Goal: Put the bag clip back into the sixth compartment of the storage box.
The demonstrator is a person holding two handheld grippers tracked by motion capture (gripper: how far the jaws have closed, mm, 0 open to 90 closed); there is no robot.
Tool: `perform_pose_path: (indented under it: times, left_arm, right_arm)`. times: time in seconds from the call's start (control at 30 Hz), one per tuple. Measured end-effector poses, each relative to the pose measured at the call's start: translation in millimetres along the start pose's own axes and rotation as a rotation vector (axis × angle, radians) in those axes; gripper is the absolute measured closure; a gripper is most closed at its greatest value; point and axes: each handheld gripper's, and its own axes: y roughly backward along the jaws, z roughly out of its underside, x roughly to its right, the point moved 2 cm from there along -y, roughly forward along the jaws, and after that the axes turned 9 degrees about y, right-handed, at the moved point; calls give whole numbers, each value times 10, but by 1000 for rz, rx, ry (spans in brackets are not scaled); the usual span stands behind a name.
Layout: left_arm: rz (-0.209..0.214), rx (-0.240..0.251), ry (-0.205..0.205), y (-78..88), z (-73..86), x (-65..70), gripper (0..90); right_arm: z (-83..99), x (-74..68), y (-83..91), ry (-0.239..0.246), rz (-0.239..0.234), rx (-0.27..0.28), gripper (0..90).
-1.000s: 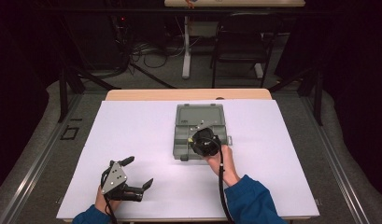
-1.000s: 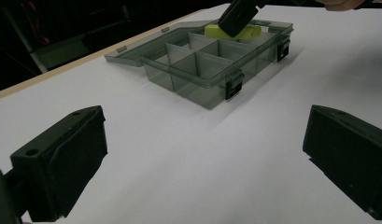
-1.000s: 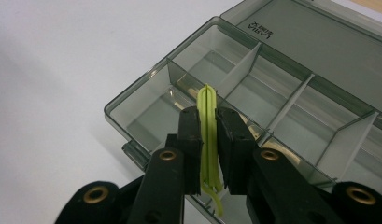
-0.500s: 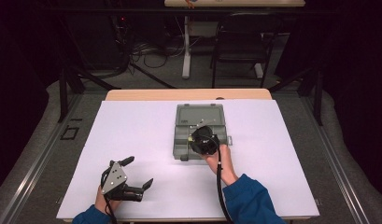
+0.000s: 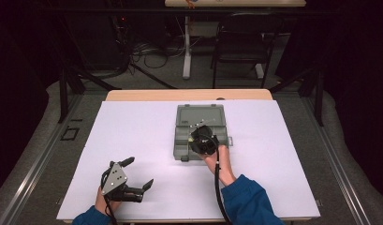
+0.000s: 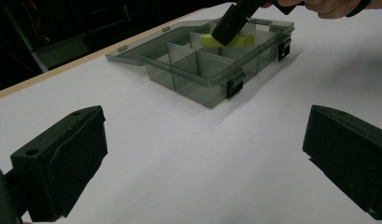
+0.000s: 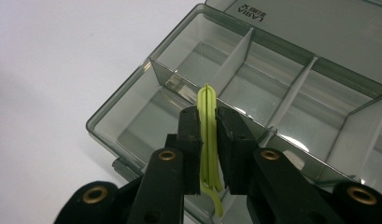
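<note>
While the right gripper (image 7: 207, 154) is hovering over the open compartment box (image 5: 182, 140) at frame centre, its jaws are clenching a yellow-green clip (image 7: 208, 135). Next, it likely needs lowering and releasing. The left gripper (image 5: 138, 174) is resting wide open, lower left on the worktop (image 5: 133, 126).

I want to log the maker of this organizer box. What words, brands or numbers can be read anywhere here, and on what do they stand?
Embossed text on the open lid of the grey compartment box, right gripper view: it shows upside down and mirrored through the clear plastic, a larger word over a smaller line; too blurred to read with certainty.
Nothing else bears readable text.
</note>
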Motion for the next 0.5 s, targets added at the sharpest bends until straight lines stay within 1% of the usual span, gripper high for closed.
perform_pose_path:
  times: [0.07,0.13,0.2,0.3,0.37,0.5]
  left_arm:
    - [0,1,0,1,0,1,0]
    - [1,2,2,1,0,2,0]
    - [1,1,1,1,0,2,0]
    - [0,1,1,0,0,1,0]
    - [1,1,0,1,0,1,0]
    - [2,-1,-3,-4,-5,2,0]
  right_arm:
    - [1,1,-2,-6,0,-15,799]
    - [3,-3,-17,-12,-5,-9,795]
    - [2,-6,-28,-15,-1,0,751]
    - [-2,-6,-15,-7,-2,-15,688]
    - [-1,-6,-6,-5,-10,-10,622]
    - [15,6,22,1,-38,5,449]
